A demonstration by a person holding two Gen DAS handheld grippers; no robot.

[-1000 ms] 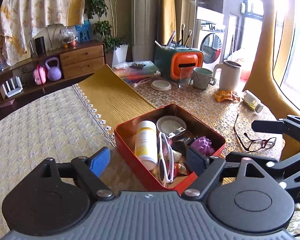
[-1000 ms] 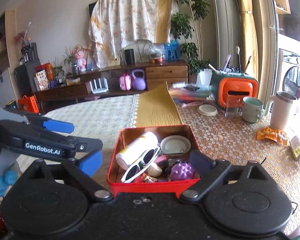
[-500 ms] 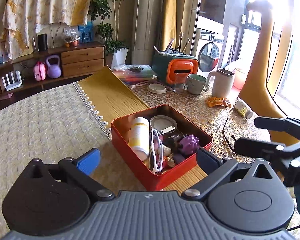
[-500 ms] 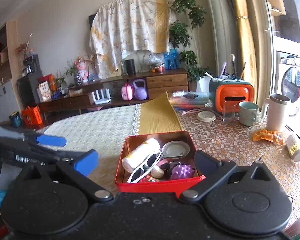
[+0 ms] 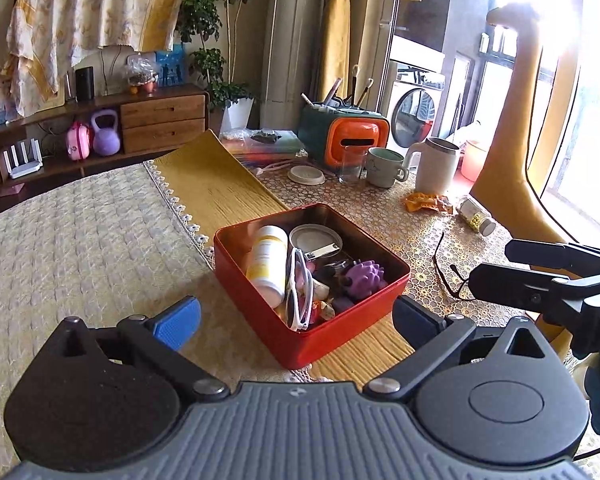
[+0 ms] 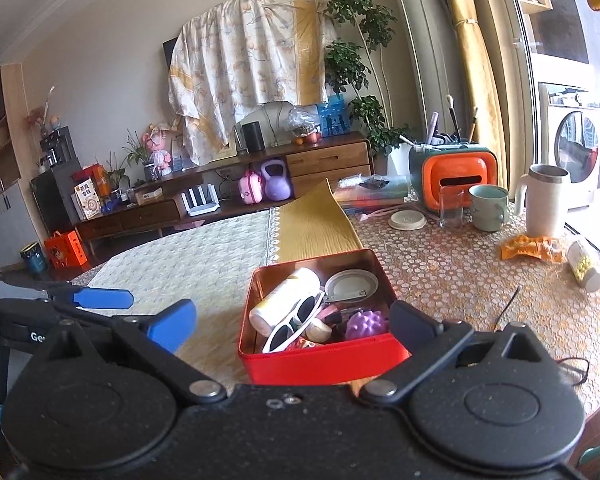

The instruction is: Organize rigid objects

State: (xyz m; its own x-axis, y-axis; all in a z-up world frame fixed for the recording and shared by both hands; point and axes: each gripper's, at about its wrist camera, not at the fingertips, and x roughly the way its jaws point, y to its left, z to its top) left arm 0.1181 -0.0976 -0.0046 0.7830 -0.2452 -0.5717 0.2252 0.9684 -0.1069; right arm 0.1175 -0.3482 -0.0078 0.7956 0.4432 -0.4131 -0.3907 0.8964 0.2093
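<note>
A red tin (image 5: 352,332) is sitting on the counter (image 5: 80,248), straddling the edge of a yellow runner (image 5: 216,188). Inside the tin are lying a white and yellow bottle (image 5: 266,266) on its side, white sunglasses (image 5: 298,290) just beside it, a round metal lid (image 5: 314,236) with a nail clipper (image 5: 322,251) resting on it, and a purple spiky ball (image 5: 363,276). Smaller items underneath are too jumbled to tell apart.

The left tool (image 5: 296,316) is hovering in front of the tin with its fingers spread wide and gripping nothing. The right tool (image 6: 292,322) is hovering on the near side of the tin, likewise spread wide and holding nothing. Each tool is showing at the edge of the other's view.

Black eyeglasses (image 5: 450,270) are lying on the counter to the right of the tin, apart from it. Farther back are standing a green mug (image 6: 489,207), a white jug (image 6: 544,200), a clear glass (image 6: 452,206) and an orange and green organizer (image 6: 454,174) holding brushes. A small jar (image 6: 584,265) is lying on its side near an orange wrapper (image 6: 530,248).
</note>
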